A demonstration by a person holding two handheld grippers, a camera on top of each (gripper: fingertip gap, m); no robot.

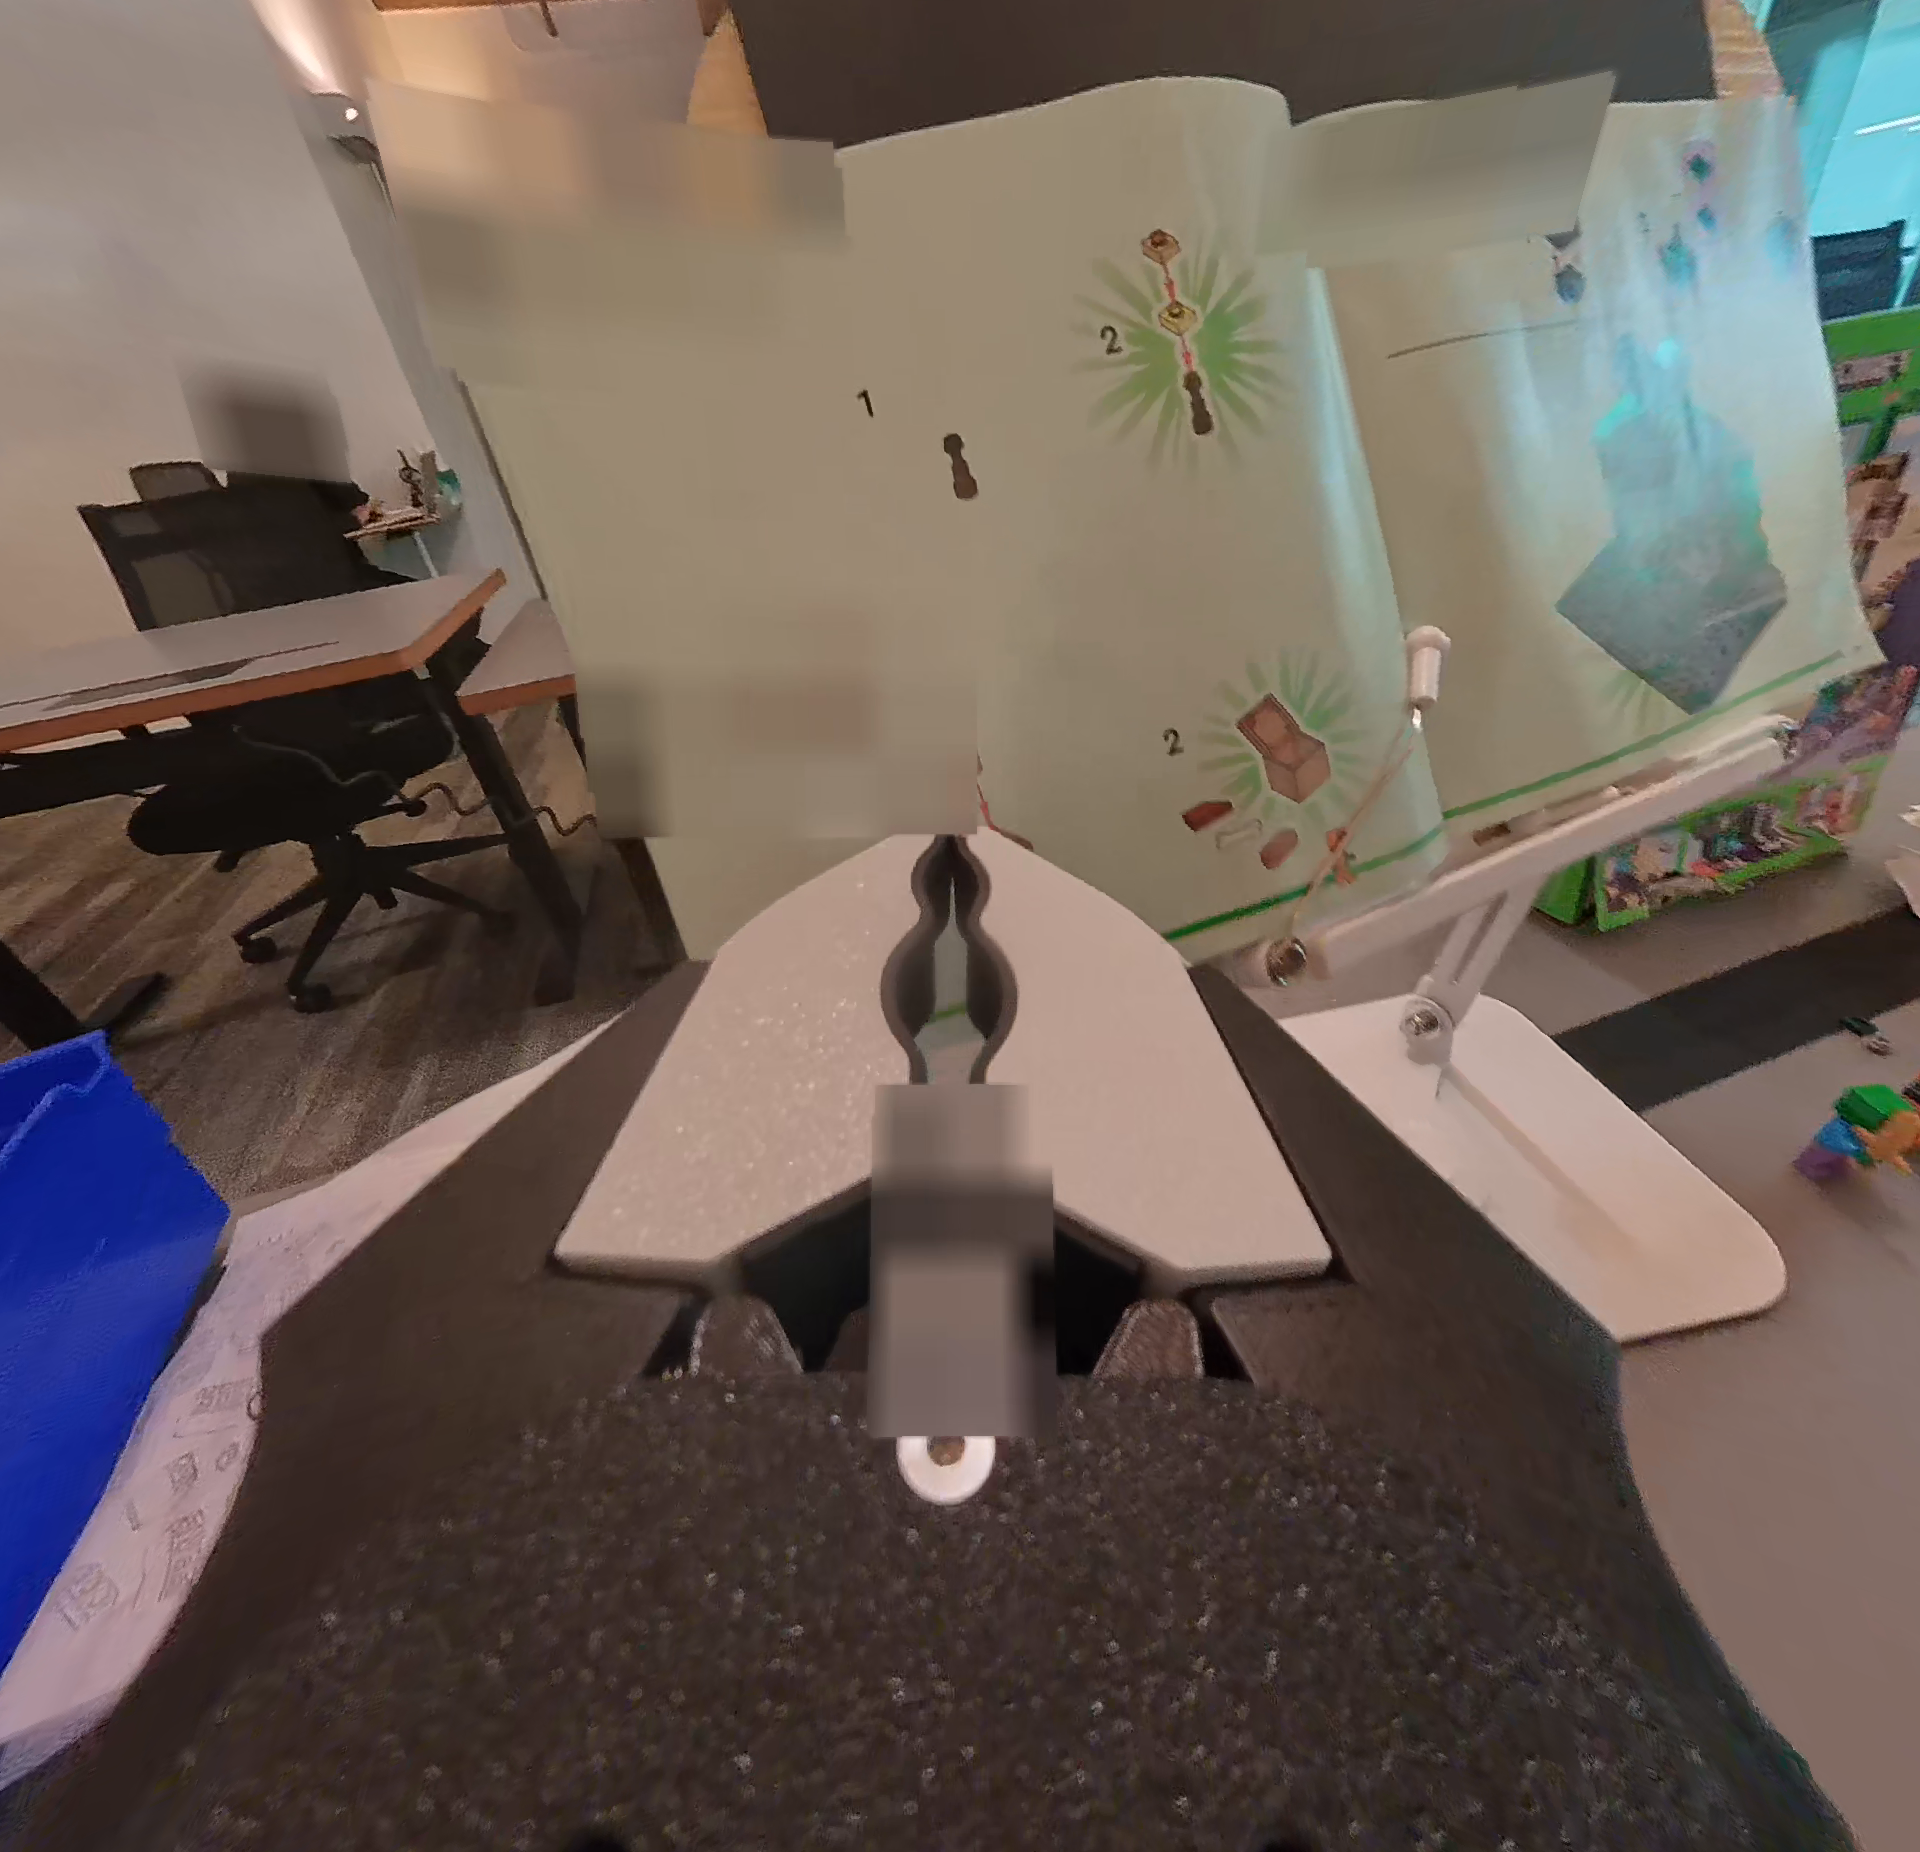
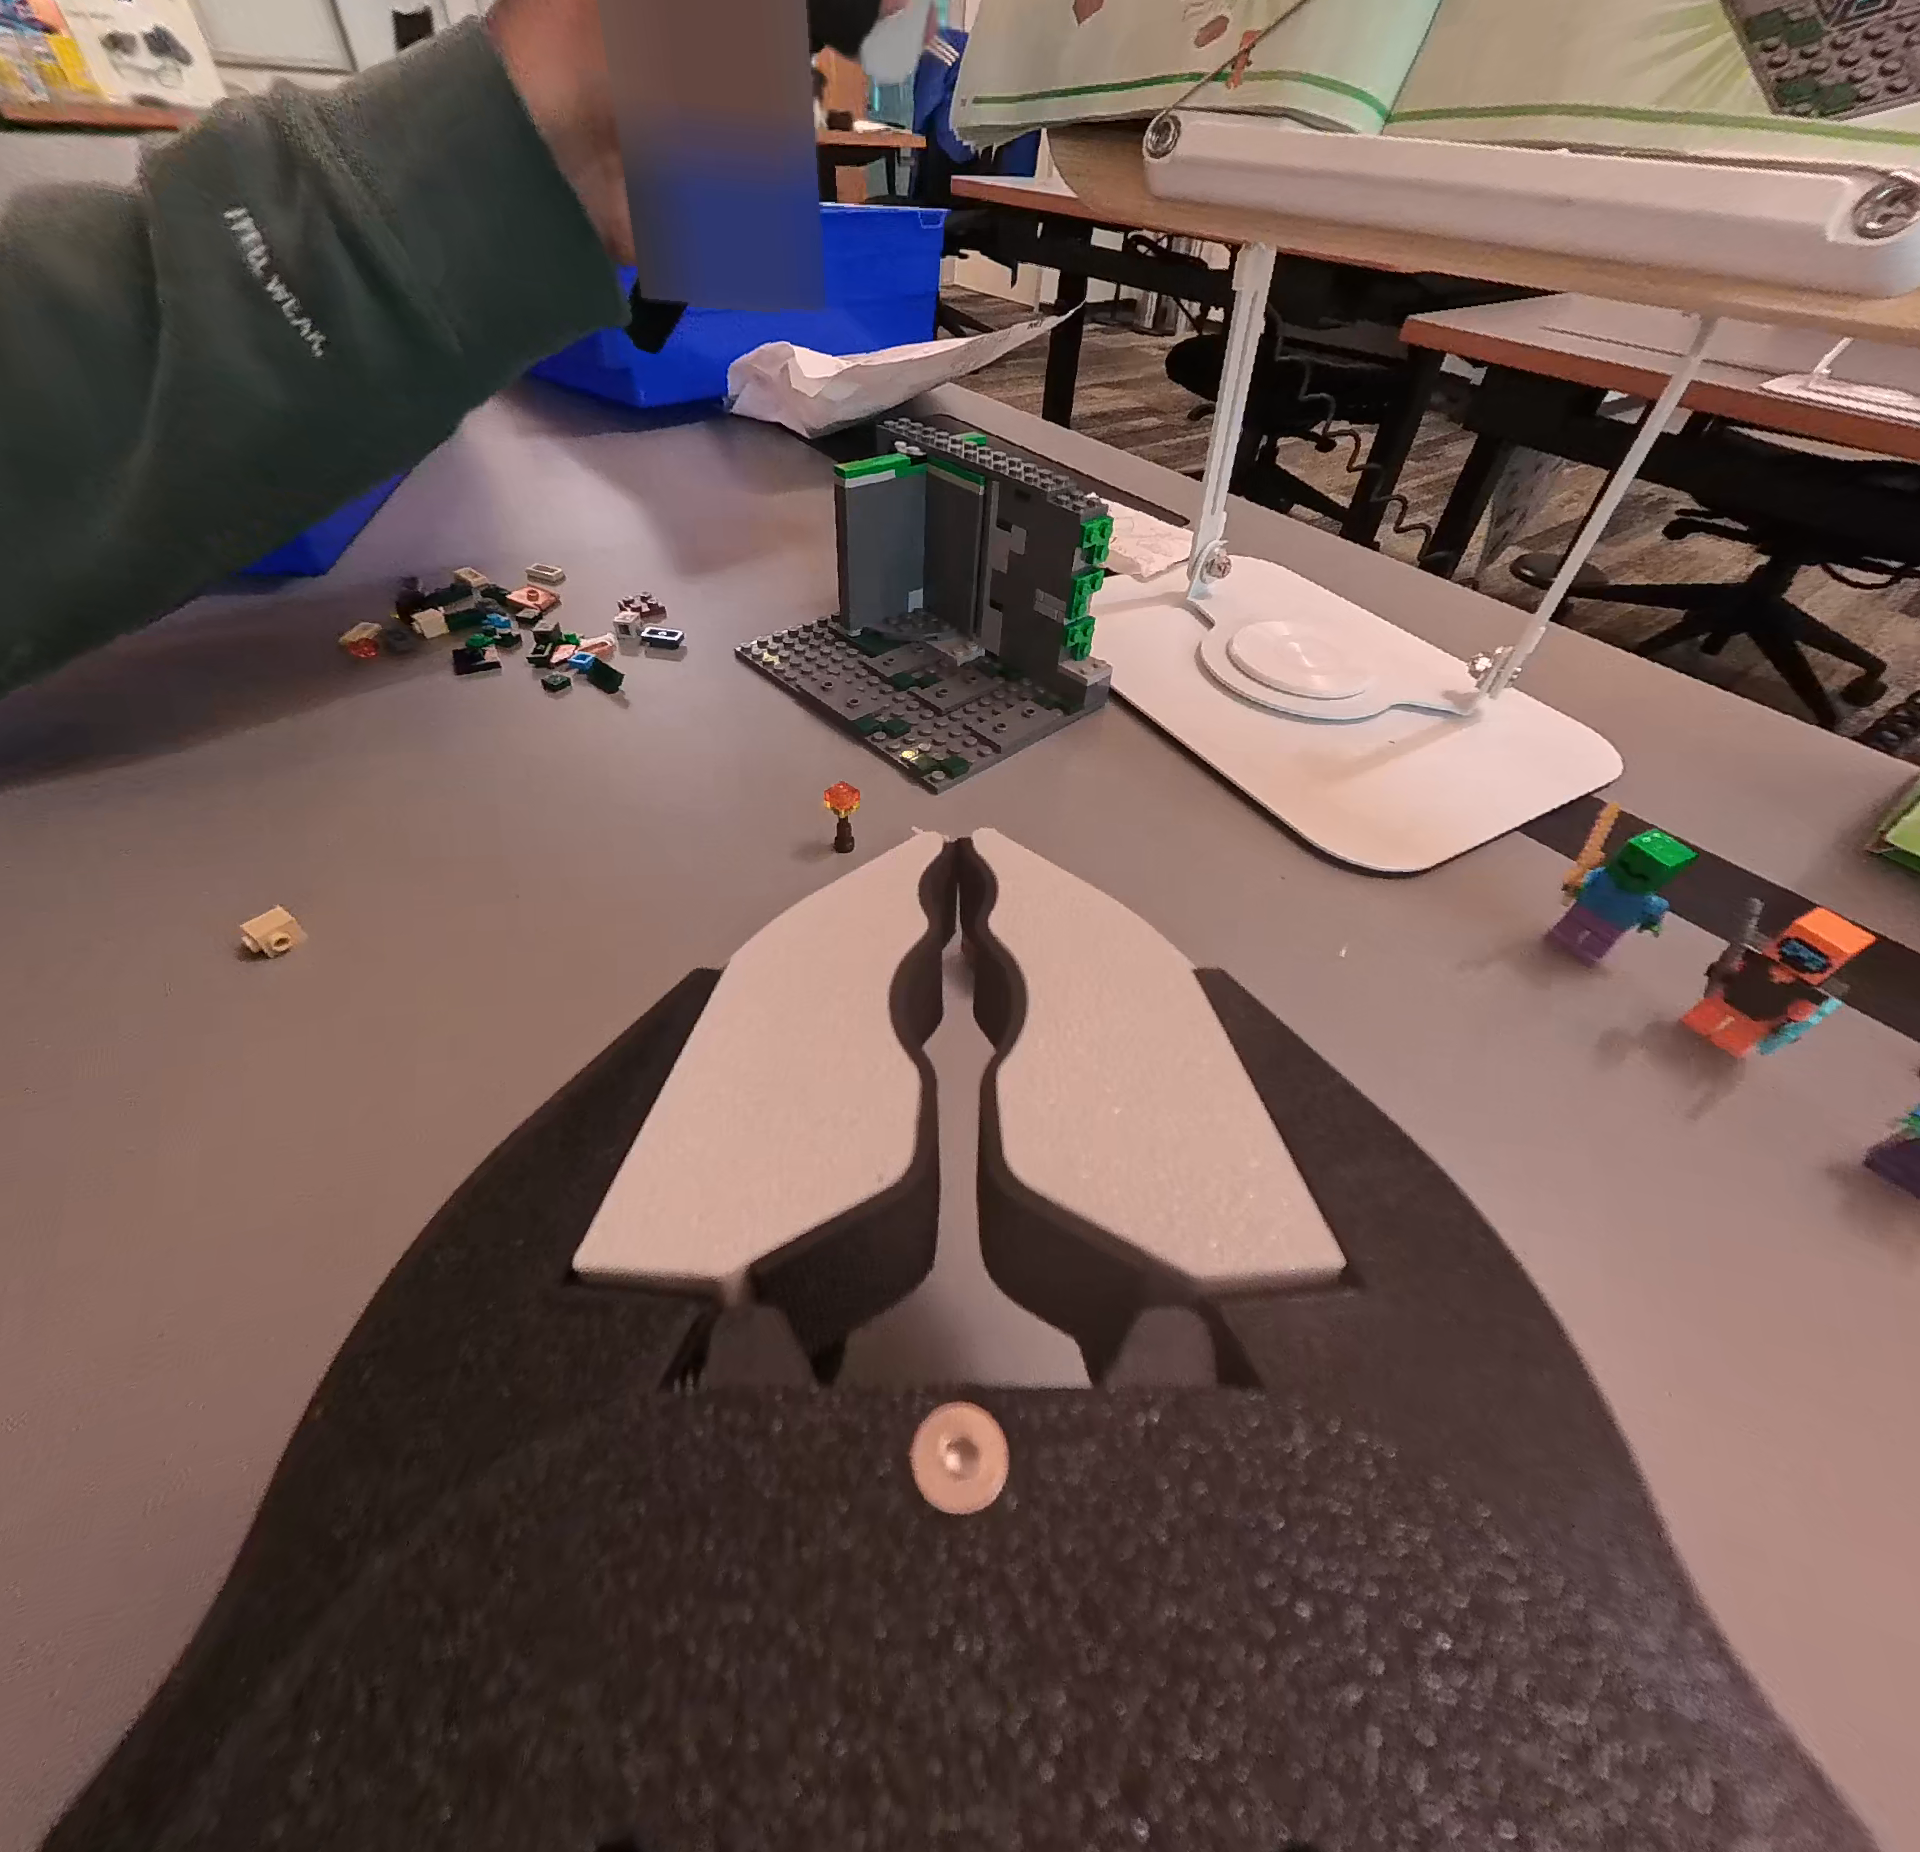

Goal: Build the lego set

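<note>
Jaws of both grippers apparently closed above grey table [image 2: 416, 971].

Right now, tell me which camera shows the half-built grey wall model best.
The right wrist view. The grey wall model stands whole on the table there, baseplate, walls and green studs sharp, beyond the tongs. The left wrist view shows none of it; the instruction booklet fills that frame.

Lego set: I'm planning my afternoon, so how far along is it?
Done: a grey walled section on its baseplate, a small torch and two figures. In hand: nothing; both grippers are shut and empty. Left: the loose pieces and a tan brick.
</note>
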